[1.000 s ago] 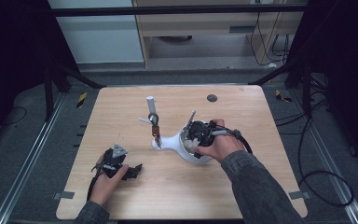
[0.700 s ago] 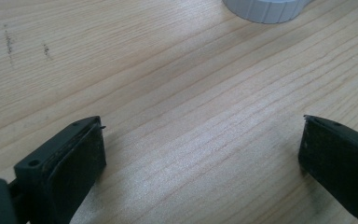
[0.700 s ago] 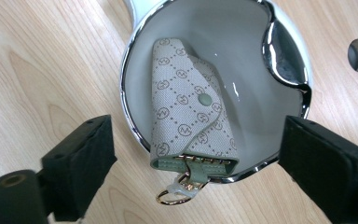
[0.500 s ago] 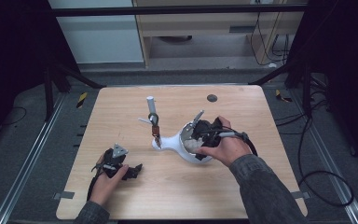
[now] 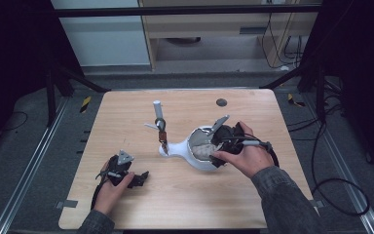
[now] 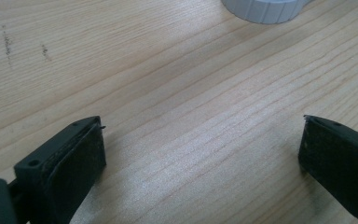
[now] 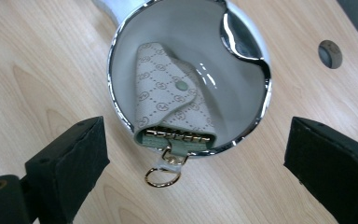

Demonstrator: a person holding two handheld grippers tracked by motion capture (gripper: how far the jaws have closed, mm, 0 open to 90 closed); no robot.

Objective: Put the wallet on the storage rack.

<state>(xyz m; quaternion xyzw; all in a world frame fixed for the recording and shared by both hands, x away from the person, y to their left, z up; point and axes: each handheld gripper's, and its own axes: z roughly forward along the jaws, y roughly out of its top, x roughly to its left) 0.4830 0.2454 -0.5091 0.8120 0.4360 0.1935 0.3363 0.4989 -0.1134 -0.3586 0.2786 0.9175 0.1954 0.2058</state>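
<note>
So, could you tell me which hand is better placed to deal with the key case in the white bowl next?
Probably the right. The right gripper hovers open directly above the key case lying in the white bowl. The left gripper rests open on the table, well aside from the bowl.

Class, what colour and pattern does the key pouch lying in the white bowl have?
Beige with a repeating monogram print, the key pouch shows best in the right gripper view.

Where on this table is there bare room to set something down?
Bare wood runs along the near edge of the table between the left gripper and the sleeve, and across the far left corner. The middle is crowded: the white stand, the white dish holding the key case, and the open right gripper above it.
</note>
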